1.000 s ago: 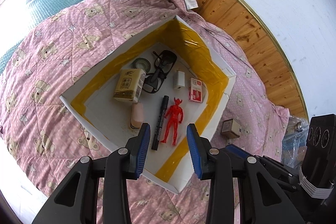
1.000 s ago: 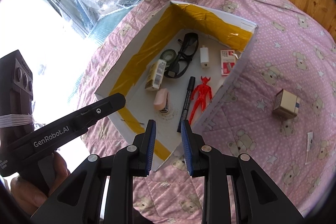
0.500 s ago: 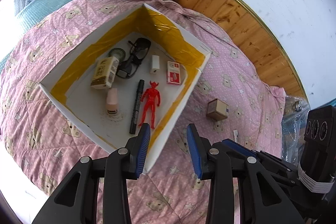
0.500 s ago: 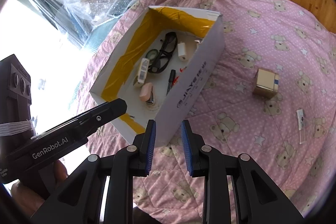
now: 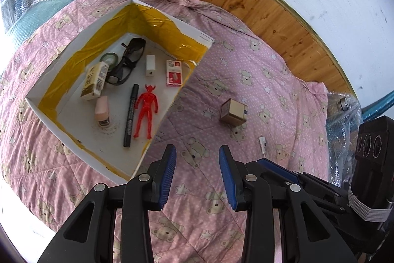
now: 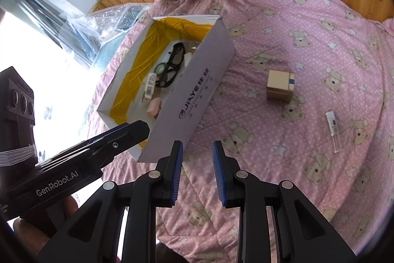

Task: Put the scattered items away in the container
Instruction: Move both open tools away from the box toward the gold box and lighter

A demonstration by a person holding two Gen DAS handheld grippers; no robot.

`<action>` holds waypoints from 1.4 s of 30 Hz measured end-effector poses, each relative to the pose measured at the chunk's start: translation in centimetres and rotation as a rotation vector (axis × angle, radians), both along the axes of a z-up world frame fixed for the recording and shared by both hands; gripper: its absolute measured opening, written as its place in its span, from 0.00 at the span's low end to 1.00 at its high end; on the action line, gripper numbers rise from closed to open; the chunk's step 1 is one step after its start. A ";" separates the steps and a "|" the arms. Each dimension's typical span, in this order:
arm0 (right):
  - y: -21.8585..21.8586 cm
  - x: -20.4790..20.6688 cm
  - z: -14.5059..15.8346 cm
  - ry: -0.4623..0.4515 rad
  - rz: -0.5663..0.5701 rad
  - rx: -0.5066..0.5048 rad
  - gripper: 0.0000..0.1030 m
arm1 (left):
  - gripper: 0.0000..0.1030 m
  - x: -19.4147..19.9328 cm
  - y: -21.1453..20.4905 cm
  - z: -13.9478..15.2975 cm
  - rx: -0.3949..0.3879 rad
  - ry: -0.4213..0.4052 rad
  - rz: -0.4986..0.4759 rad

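You held both grippers above the pink bear-print quilt [image 5: 246, 70], each with its blue-padded jaws parted and nothing between them: the left gripper [image 5: 197, 174] hovered just past the near corner of the white box [image 5: 49, 80], and the right gripper [image 6: 197, 171] hung over bare quilt just beside that box's printed side wall [image 6: 197, 95]. Inside the box, lined with yellow tape, lay a red figure [image 5: 145, 112], a black marker [image 5: 130, 117] alongside it, black glasses [image 5: 128, 63], a small carton [image 5: 94, 83], a roll of tape [image 5: 109, 58], a pink stapler-like item [image 5: 102, 110], a white adapter [image 5: 150, 65] and a red-and-white packet [image 5: 174, 73]. Two items were out on the quilt, well apart from the box: a small cardboard cube [image 6: 280, 86] and, farther to the right, a thin clear tube [image 6: 333, 131]. Neither gripper touched either one.
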State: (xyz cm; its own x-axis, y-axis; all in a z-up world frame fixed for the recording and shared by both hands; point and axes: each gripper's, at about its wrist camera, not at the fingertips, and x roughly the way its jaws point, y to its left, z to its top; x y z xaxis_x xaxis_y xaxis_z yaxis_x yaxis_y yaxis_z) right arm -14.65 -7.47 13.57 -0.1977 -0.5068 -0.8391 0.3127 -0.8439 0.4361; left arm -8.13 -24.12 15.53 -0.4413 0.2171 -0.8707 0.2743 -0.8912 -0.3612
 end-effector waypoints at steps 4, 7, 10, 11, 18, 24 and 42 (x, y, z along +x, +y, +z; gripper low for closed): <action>1.4 0.1 -0.4 -0.004 -0.018 -0.006 0.27 | 0.37 -0.2 1.5 0.1 -0.008 -0.006 -0.025; 2.5 0.2 -0.6 -0.007 -0.030 -0.010 0.27 | 0.37 -0.5 2.6 0.1 -0.017 -0.011 -0.041; 3.5 0.3 -0.8 -0.010 -0.044 -0.014 0.27 | 0.37 -0.7 3.5 0.1 -0.021 -0.014 -0.056; 3.9 0.3 -0.8 -0.011 -0.049 -0.014 0.27 | 0.37 -0.8 3.9 0.1 -0.022 -0.015 -0.061; 6.9 0.3 -1.4 -0.022 -0.098 -0.018 0.27 | 0.37 -1.7 6.3 0.0 -0.034 -0.022 -0.103; 9.4 0.1 -2.3 -0.041 -0.145 -0.019 0.27 | 0.37 -2.5 8.1 -0.3 -0.041 -0.035 -0.139; 13.9 -1.9 -5.6 -0.105 -0.243 -0.028 0.27 | 0.37 -6.1 11.6 -2.4 -0.056 -0.090 -0.216</action>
State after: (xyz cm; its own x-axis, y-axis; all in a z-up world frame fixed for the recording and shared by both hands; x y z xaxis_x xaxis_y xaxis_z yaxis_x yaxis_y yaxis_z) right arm -16.52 6.44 7.94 -0.2288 -0.4790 -0.8475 0.0543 -0.8755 0.4801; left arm -14.24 -12.47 13.14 -0.3103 0.2485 -0.9176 0.1039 -0.9506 -0.2926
